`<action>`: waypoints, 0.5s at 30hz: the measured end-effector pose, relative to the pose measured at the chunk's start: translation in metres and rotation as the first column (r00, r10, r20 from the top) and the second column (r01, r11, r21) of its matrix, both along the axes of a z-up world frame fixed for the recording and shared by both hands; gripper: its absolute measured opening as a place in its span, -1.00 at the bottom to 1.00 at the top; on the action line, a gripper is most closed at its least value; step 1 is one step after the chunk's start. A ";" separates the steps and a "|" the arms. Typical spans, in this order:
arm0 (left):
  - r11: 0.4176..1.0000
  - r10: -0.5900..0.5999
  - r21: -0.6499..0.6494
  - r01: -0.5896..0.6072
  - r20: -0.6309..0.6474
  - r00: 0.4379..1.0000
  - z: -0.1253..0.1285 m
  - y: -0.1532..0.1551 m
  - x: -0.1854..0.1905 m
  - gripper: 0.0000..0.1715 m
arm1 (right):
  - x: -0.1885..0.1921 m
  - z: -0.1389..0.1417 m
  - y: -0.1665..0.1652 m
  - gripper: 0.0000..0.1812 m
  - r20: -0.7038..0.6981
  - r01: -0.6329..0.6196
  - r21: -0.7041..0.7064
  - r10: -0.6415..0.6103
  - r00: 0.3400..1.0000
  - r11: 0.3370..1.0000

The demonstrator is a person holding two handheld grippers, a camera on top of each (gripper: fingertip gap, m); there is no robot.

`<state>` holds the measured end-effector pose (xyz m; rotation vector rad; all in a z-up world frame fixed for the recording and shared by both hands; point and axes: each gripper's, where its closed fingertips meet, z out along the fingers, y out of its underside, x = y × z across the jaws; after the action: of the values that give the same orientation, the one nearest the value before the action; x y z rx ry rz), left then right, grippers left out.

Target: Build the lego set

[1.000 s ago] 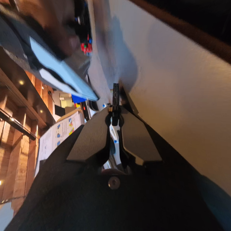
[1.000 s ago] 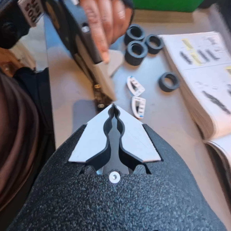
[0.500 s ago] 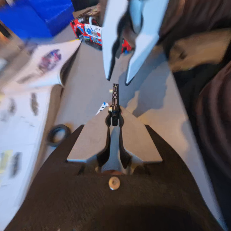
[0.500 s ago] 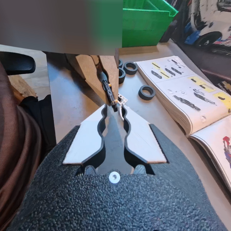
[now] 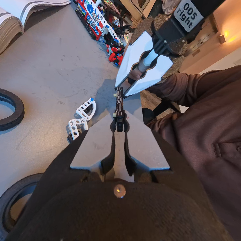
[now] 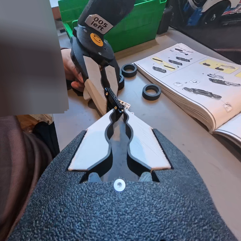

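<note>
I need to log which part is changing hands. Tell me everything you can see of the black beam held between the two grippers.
The narrow black plastic Lego beam is long and thin, with a pale line pattern along its edge and two small tan pins on one side. The left gripper is clamped on one end, holding it above the grey table. Its far end sits between the tips of the right gripper, whose jaws stand slightly apart around it.

Black beam (image 5: 119, 103) with white line pattern; white pieces (image 5: 85, 108); green bin (image 6: 131, 28)
</note>
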<state>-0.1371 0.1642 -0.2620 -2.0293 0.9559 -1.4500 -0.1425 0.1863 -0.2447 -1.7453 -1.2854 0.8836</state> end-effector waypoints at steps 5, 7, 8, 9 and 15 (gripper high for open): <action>0.995 0.012 0.095 -0.005 -0.079 0.997 -0.008 0.003 -0.001 -0.94 | 0.000 -0.007 0.002 -0.89 -0.028 0.011 -0.098 -0.014 1.000 0.995; 0.980 0.034 0.198 -0.005 -0.142 0.989 -0.011 0.005 -0.002 -0.94 | 0.000 -0.010 0.003 -0.88 -0.043 0.025 -0.143 -0.031 0.999 0.989; 0.967 0.055 0.256 -0.008 -0.178 0.982 -0.014 0.007 -0.002 -0.94 | 0.000 -0.012 0.003 -0.88 -0.051 0.036 -0.172 -0.045 0.998 0.985; 0.948 0.080 0.318 -0.008 -0.215 0.973 -0.016 0.009 -0.003 -0.93 | -0.001 -0.014 0.004 -0.88 -0.062 0.046 -0.206 -0.060 0.996 0.977; 0.935 0.098 0.353 -0.005 -0.245 0.965 -0.019 0.008 -0.006 -0.92 | -0.005 -0.016 0.005 -0.88 -0.087 0.076 -0.280 -0.104 0.991 0.957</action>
<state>-0.1433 0.1722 -0.2805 -1.9829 1.1628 -0.9177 -0.1475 0.1914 -0.2607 -1.9294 -1.0463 1.1265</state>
